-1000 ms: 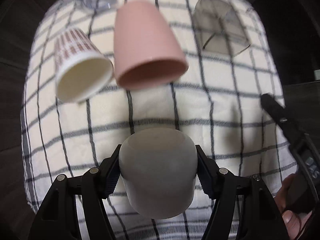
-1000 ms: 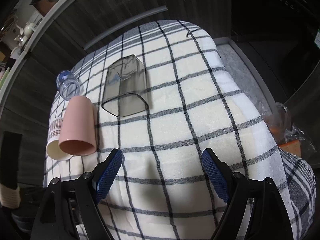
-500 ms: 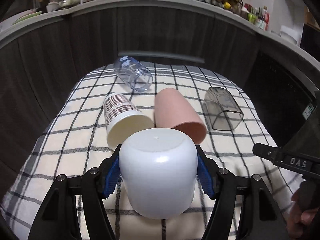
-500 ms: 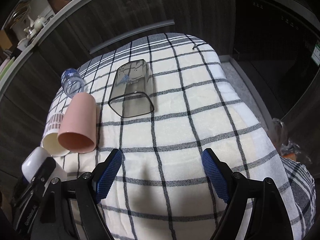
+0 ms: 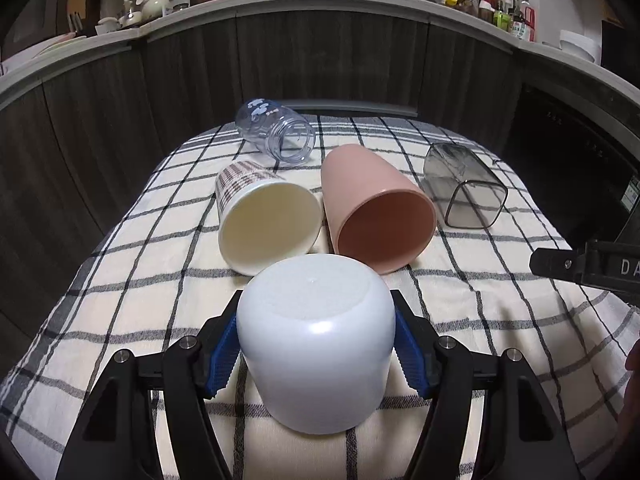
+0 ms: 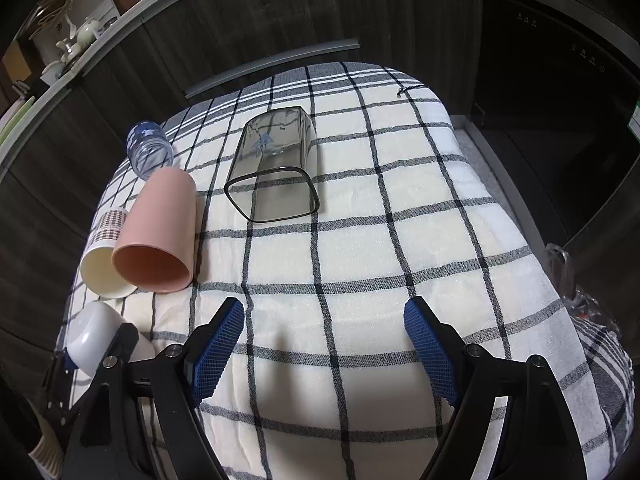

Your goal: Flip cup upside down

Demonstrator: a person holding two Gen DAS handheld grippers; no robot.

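Observation:
My left gripper (image 5: 316, 344) is shut on a white cup (image 5: 314, 340), its blue pads against both sides. The cup stands upside down with its closed base up and its rim low at the checked cloth (image 5: 500, 292); whether the rim touches the cloth I cannot tell. The white cup also shows at the left edge of the right wrist view (image 6: 94, 336). My right gripper (image 6: 324, 344) is open and empty above the cloth's near middle (image 6: 360, 280).
Lying on their sides beyond the white cup are a striped paper cup (image 5: 264, 220), a pink cup (image 5: 376, 212), a clear jar (image 5: 276, 132) and a smoky square tumbler (image 5: 464, 186). Dark cabinet fronts (image 5: 320, 68) surround the small table. The right gripper's body (image 5: 588, 268) is at the right.
My left gripper has tilted from looking down at the cloth to looking level, and has lowered the white cup base-up toward the cloth. The right gripper drew back slightly.

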